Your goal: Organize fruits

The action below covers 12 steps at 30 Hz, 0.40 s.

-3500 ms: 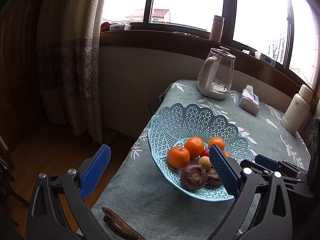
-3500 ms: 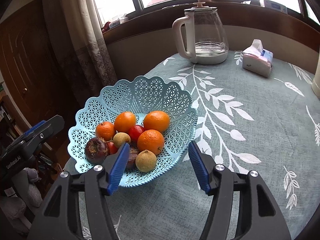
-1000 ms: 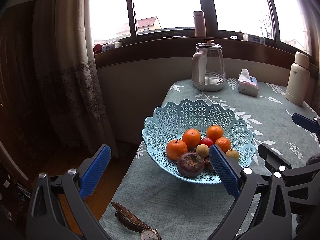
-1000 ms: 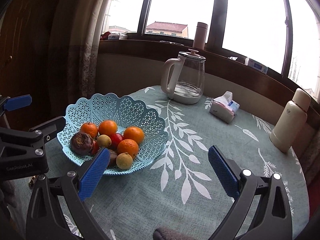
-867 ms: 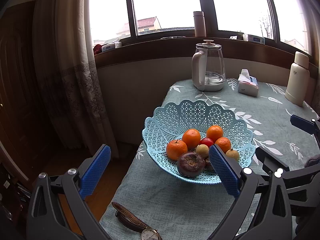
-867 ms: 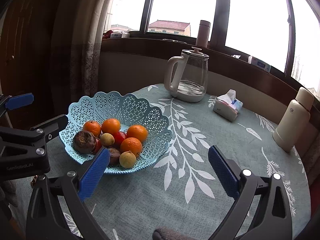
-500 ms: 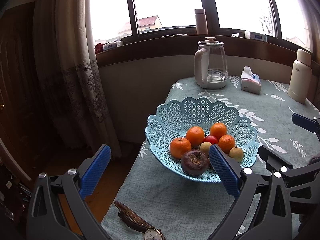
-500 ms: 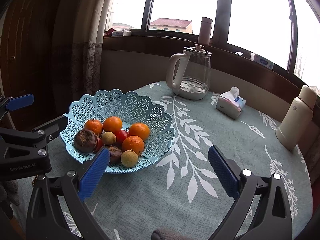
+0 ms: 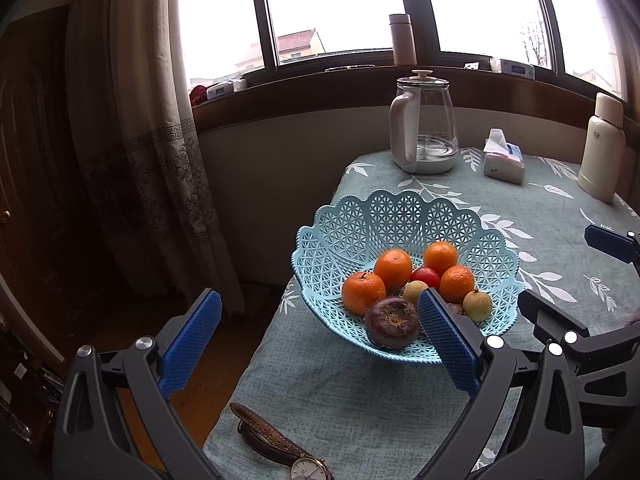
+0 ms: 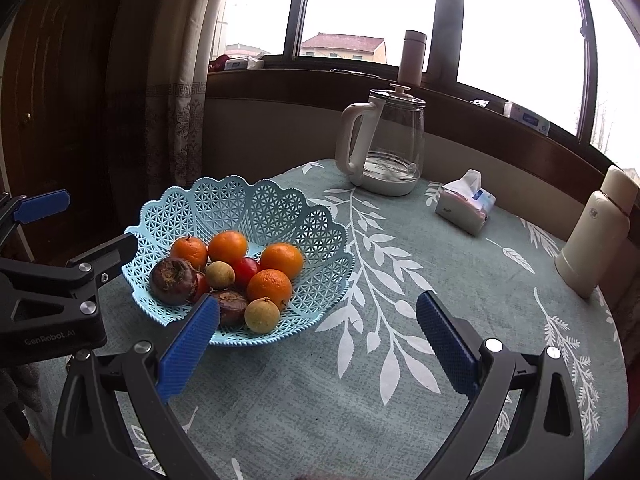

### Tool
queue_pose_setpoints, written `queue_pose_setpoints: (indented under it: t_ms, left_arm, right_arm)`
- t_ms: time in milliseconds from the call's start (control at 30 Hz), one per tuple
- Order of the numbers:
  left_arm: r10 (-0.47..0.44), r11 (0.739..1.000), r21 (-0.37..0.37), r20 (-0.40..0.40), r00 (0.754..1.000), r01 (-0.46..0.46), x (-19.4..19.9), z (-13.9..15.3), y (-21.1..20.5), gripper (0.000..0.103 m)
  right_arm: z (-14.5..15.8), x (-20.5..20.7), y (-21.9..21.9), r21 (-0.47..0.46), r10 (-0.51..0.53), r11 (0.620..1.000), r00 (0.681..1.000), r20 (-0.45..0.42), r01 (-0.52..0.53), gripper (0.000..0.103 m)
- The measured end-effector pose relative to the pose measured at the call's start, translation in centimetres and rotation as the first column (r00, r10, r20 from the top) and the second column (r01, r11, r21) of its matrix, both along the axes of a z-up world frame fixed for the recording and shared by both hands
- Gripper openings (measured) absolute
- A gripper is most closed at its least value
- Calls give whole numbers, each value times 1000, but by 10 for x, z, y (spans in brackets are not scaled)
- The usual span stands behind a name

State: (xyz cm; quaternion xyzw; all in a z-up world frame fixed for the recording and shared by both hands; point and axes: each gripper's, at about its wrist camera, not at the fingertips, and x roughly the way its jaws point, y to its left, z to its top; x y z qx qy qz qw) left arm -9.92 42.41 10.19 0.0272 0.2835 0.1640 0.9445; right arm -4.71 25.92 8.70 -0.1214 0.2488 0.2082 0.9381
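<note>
Right wrist view, basket point(image 10: 280, 204), four oranges point(image 10: 269, 287), perhaps two mangosteens point(image 10: 173, 275), both hand-held grippers point(image 10: 318, 336) wide, empty

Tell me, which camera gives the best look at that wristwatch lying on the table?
The left wrist view. The wristwatch lies at its bottom edge, brown strap and white dial visible, though the dial is partly cut off. The right wrist view shows none of it that I can make out.

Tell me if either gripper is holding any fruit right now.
Neither. The left gripper and right gripper are both open and empty; all fruit sits in the blue basket.
</note>
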Motion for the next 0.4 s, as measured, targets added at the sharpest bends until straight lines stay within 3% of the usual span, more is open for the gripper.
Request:
queue_pose_setpoints:
  t_ms: [400]
  left_arm:
    - [-24,1000,-6,-11,1000,24,1,-3,-14,100]
  right_arm:
    - [-4,12,-29,38,-38,998,995,-91,41,98]
